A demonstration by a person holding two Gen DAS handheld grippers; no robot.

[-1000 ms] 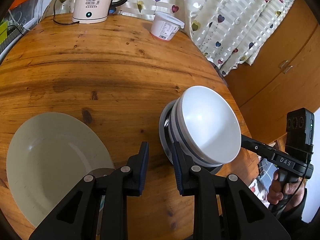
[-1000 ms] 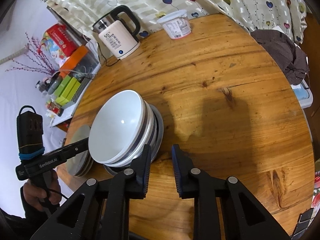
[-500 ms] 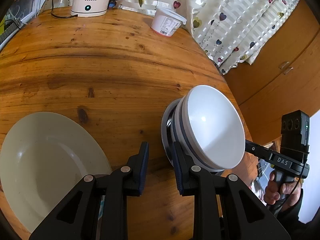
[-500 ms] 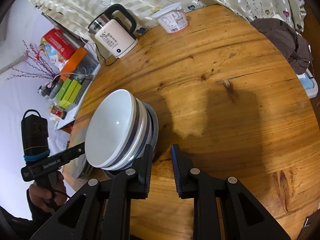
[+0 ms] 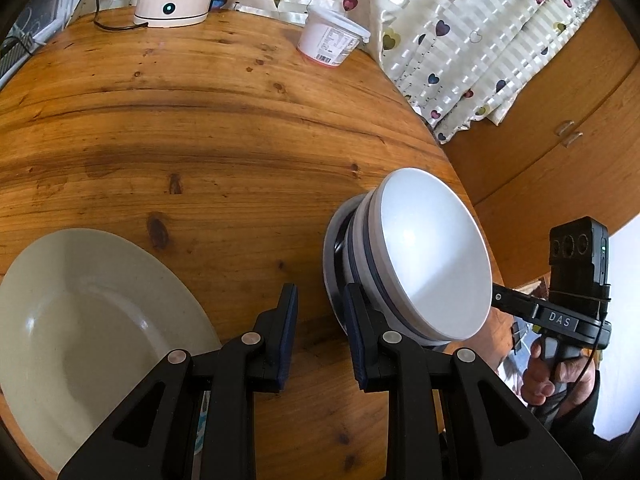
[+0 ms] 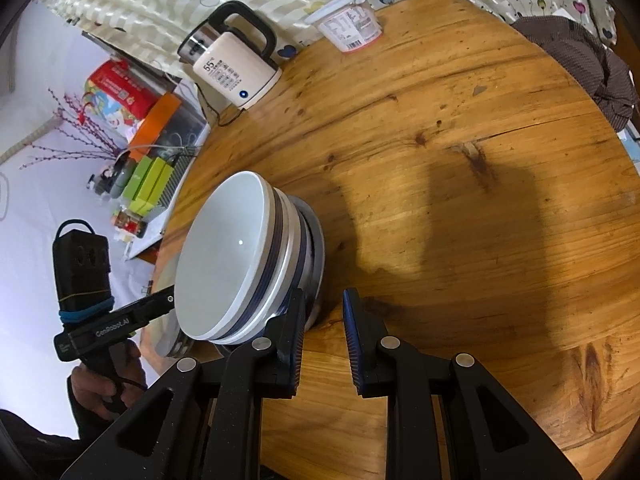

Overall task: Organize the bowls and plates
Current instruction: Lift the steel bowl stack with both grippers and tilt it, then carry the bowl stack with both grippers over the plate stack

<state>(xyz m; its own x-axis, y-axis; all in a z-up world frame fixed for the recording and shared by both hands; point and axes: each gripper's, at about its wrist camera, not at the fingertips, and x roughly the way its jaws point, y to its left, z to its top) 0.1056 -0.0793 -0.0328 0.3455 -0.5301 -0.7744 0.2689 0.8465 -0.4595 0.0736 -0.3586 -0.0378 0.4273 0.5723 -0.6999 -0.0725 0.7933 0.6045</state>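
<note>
Your left gripper (image 5: 320, 332) points steeply down at the wooden surface (image 5: 200, 128), its jaws a narrow gap apart with nothing between them; its right-hand pad sits just beside the bowl stack (image 5: 416, 256), and whether it touches I cannot tell. Your right gripper (image 6: 322, 332) slants down the same way from the stack's other side, jaws likewise a little apart and empty, the left-hand pad close against the lowest bowl's wall. Each of your hands shows in the other camera: the right hand (image 5: 556, 372) wraps its handle just beyond the stack and off the surface's edge, and the left hand (image 6: 106, 384) grips its handle on the stack's far side.

Count what you have. The bowl stack stands near the surface's edge, white bowls with dark blue bands nested together, at least two, resting on a metal-rimmed dish; the exact number I cannot tell. One pale plate (image 5: 92, 340) lies flat well to the left of the stack. Far behind the stack stand one cream kettle (image 6: 232, 64) and one white lidded tub (image 5: 332, 38), both against the heart-print curtain (image 5: 460, 32).
</note>
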